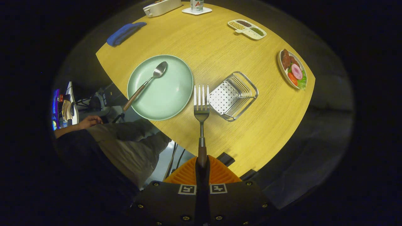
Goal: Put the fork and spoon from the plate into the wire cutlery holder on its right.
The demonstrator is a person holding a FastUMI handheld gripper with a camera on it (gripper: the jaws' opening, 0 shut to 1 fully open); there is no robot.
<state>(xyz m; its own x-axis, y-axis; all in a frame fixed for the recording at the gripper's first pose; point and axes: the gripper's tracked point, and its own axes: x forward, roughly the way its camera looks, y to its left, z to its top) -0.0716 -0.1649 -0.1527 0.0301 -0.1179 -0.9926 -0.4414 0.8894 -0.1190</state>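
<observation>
My gripper (202,164) is shut on the wooden handle of the fork (201,108), which sticks out straight ahead of the fingers with its tines pointing away. I am high above the table, looking down. The tines hang over the gap between the pale green plate (176,94) and the wire cutlery holder (233,95), near the holder's left edge. The holder is a metal rack with a perforated base, standing to the right of the plate. The spoon (147,81) lies on the plate, bowl up, its wooden handle reaching over the plate's near-left rim.
On the round wooden table (220,53) are a salad plate (292,69) at far right, a divided condiment dish (247,29), a blue cloth (125,33), a white box (161,7) and a can on a coaster (197,7). A seated person (119,144) is left of the table.
</observation>
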